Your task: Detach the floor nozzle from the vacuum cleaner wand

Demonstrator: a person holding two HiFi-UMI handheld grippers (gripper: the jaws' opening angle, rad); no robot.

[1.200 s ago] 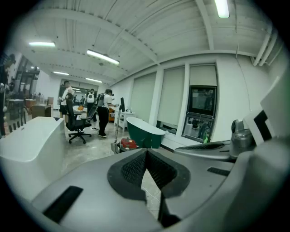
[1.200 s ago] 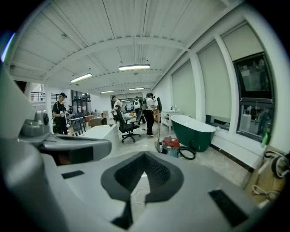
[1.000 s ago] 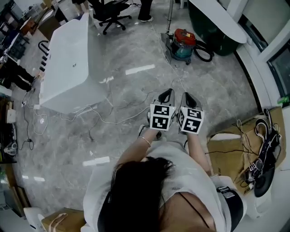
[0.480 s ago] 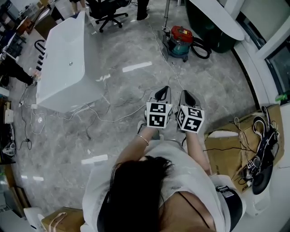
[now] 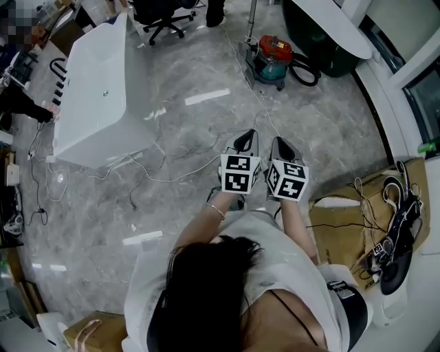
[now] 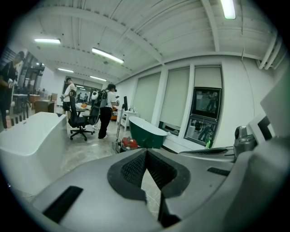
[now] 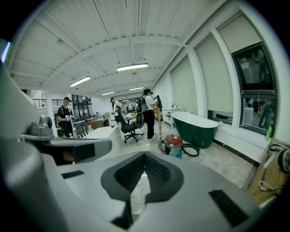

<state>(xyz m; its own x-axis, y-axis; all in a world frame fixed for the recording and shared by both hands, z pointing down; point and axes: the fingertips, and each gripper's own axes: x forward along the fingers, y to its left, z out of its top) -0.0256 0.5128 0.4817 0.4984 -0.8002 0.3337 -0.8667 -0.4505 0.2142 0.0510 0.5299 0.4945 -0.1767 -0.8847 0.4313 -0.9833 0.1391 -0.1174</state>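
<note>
Vacuum cleaner (image 5: 273, 60), a red-and-teal canister with a black hose looped beside it, stood on the floor well ahead of the person, near the top of the head view. Its wand (image 7: 159, 124) rose upright just left of the canister. The floor nozzle (image 7: 161, 146) seemed to sit at the wand's foot, too small for the joint to be made out. Neither gripper was near it.

At the left a long white bathtub (image 5: 96, 89) stood on the grey marbled floor (image 5: 330, 137), with a black office chair (image 5: 163, 15) beyond its far end. Thin cables (image 5: 172, 180) trailed across the floor from the tub toward the middle.

In the middle the person (image 5: 227, 289), in a white top, held both tools side by side, pointing forward and slightly down. The left gripper (image 5: 247, 139) had its jaws pressed together with nothing between them. The right gripper (image 5: 280, 146) was likewise closed and empty.

Behind the canister, to its right, lay a dark green bathtub (image 5: 323, 51) with a white rim. At the far right, flattened cardboard (image 5: 344, 237) carried a tangle of wires.
</note>
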